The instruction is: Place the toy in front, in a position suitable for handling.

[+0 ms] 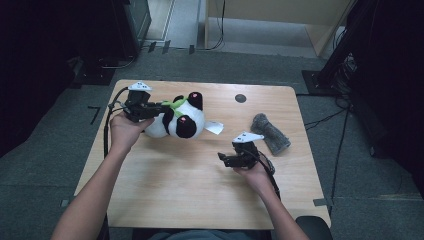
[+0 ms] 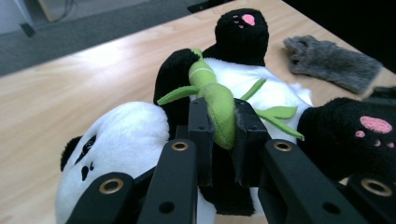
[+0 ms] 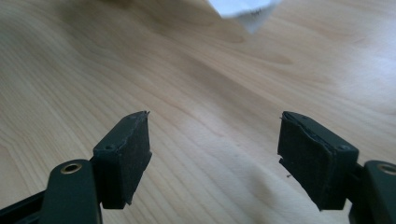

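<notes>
High view, left to right: my left gripper (image 1: 159, 108) is clamped on the green bamboo sprig (image 2: 219, 105) stitched to the panda plush (image 1: 180, 117), which lies on its back at the table's (image 1: 165, 185) far left part. White tag (image 1: 214, 127) sticks out just right of the panda. My right gripper (image 1: 222, 159) hangs over bare wood near the middle, jaws apart with nothing between them. Grey furry piece (image 1: 270, 132) lies at the right, apart from the panda.

Panda (image 2: 140, 140) lower body hidden behind left tool (image 2: 219, 140). White tag (image 3: 245, 11) cut off at top edge; print too blurred, possibly text.
</notes>
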Demonstrator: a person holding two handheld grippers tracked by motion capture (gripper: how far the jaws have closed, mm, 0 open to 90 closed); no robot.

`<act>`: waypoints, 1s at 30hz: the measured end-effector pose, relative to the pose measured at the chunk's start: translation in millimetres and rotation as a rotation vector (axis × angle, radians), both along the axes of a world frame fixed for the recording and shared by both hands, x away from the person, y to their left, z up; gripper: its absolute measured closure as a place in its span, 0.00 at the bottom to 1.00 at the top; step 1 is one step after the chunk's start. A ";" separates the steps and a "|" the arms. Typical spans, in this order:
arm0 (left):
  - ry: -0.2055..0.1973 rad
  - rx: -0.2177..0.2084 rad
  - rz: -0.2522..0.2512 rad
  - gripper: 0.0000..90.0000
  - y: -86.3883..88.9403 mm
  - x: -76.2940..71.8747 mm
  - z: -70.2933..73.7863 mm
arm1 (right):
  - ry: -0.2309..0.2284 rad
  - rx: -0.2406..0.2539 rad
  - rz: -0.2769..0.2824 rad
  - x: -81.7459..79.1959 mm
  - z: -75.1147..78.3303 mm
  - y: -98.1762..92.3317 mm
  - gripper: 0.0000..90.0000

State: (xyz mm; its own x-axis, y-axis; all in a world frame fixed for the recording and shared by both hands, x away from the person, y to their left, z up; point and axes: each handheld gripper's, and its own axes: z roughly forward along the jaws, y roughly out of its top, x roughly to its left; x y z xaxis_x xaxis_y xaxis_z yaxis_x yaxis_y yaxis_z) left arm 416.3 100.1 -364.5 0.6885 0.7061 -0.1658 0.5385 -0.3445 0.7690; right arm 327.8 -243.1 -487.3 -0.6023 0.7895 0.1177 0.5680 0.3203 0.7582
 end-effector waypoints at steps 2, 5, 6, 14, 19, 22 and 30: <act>-0.007 0.005 -0.007 0.89 -3.8 -6.4 0.4 | -0.023 0.003 -0.008 0.0 5.0 -4.8 0.30; -0.008 -0.011 -0.018 0.89 -9.5 -15.2 0.3 | -0.013 0.033 -0.002 0.8 13.0 -15.9 0.38; -0.004 -0.014 -0.023 0.89 -11.5 -17.7 -0.2 | -0.013 0.032 -0.002 1.1 15.6 -19.2 0.38; 0.019 -0.054 -0.058 0.89 -29.1 -40.7 -7.1 | -0.053 0.040 -0.048 5.0 24.8 -48.0 0.39; 0.030 -0.056 -0.088 0.89 -41.4 -52.9 -13.9 | -0.050 0.043 -0.086 8.9 28.0 -61.0 0.39; 0.023 -0.043 -0.095 0.89 -48.8 -58.9 -14.3 | -0.057 0.050 -0.104 9.3 29.0 -67.8 0.40; 0.031 -0.068 -0.100 0.88 -56.2 -66.9 -28.7 | -0.052 0.025 -0.127 13.4 28.1 -78.0 0.42</act>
